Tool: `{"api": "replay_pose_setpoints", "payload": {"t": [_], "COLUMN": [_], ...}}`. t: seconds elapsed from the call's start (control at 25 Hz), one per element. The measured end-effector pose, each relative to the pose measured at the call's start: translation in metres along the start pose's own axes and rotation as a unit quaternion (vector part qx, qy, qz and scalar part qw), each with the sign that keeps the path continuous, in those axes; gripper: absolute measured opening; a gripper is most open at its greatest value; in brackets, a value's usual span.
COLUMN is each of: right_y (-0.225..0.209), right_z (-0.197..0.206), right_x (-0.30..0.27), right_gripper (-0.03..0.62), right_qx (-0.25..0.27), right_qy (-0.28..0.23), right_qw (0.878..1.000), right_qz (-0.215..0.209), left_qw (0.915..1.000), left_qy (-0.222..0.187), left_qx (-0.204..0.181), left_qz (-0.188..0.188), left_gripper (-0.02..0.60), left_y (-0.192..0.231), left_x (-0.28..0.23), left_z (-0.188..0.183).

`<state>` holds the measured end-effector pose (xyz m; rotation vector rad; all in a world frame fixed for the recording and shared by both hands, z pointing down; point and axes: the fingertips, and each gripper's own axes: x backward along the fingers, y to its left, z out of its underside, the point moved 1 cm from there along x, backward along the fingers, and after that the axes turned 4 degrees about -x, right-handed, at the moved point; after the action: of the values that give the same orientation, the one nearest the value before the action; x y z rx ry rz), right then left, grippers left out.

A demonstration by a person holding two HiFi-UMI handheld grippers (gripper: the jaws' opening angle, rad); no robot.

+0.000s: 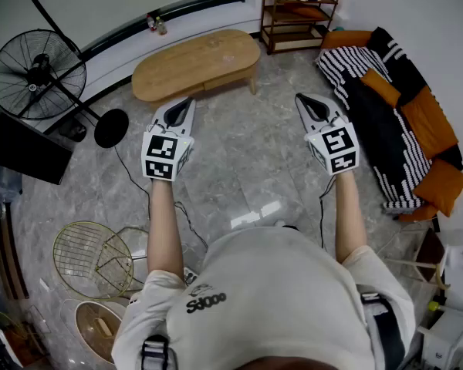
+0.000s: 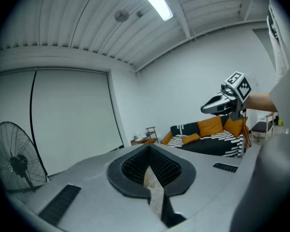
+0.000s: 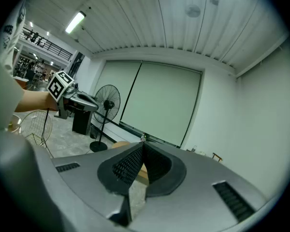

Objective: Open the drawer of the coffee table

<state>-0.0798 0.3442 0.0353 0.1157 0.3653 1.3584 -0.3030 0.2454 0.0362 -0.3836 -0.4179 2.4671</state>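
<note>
Grippers held out side by side over a marble floor (image 1: 239,179), seen from overhead. Left gripper (image 1: 187,101) and right gripper (image 1: 301,99) each have jaws pressed together, pinching nothing. Ahead, well apart from both, stands an oval wooden bench (image 1: 197,62) (the coffee table); its drawer cannot be made out. Fan (image 1: 35,74) at left, striped sofa (image 1: 393,122) at right.

Two grey handheld grippers with black-and-white marker cubes are showing at centre frame: the left gripper (image 1: 187,102) and the right gripper (image 1: 302,99). One oval light-wood coffee table (image 1: 197,64) is standing at upper centre. One black pedestal fan (image 1: 32,74) is standing at upper left and one brown wooden shelf unit (image 1: 301,18) at upper right. One black-and-white striped sofa (image 1: 390,129) is sitting along the right edge.
</note>
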Motion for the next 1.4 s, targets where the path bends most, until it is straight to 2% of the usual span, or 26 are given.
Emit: {"api": "replay_pose_setpoints", "payload": {"t": [0.28, 0.52, 0.68, 0.84, 1.04, 1.24, 1.4], "right_y": [0.016, 0.049, 0.054, 0.049, 0.032, 0.012, -0.023], "right_z": [-0.004, -0.011, -0.011, -0.010, 0.001, 0.012, 0.021], "right_x": [-0.014, -0.029, -0.029, -0.028, -0.032, -0.053, -0.078], "right_gripper": [0.006, 0.006, 0.006, 0.006, 0.006, 0.006, 0.006], "right_qx": [-0.009, -0.019, -0.035, -0.041, -0.036, -0.054, -0.059], "right_qy": [-0.010, -0.012, -0.011, -0.007, -0.004, -0.006, -0.010], "right_qw": [1.000, 1.000, 0.999, 0.999, 0.999, 0.998, 0.998], "right_qz": [-0.010, -0.010, -0.001, 0.016, 0.031, 0.021, 0.011], "left_qw": [0.9997, 0.9995, 0.9997, 0.9998, 0.9993, 0.9990, 0.9991], "left_qy": [0.015, 0.022, 0.021, 0.010, 0.022, 0.031, 0.037], "left_qx": [-0.021, -0.021, -0.012, -0.012, -0.012, -0.016, -0.015], "left_qz": [-0.003, 0.004, 0.005, 0.013, 0.027, 0.027, 0.017], "left_gripper": [0.015, 0.015, 0.015, 0.015, 0.015, 0.015, 0.015], "left_y": [0.015, 0.039, 0.044, 0.042, 0.037, 0.046, 0.055], "left_x": [0.006, 0.026, 0.026, 0.022, 0.006, -0.018, -0.056], "left_z": [0.020, 0.045, 0.056, 0.053, 0.060, 0.062, 0.064]}}
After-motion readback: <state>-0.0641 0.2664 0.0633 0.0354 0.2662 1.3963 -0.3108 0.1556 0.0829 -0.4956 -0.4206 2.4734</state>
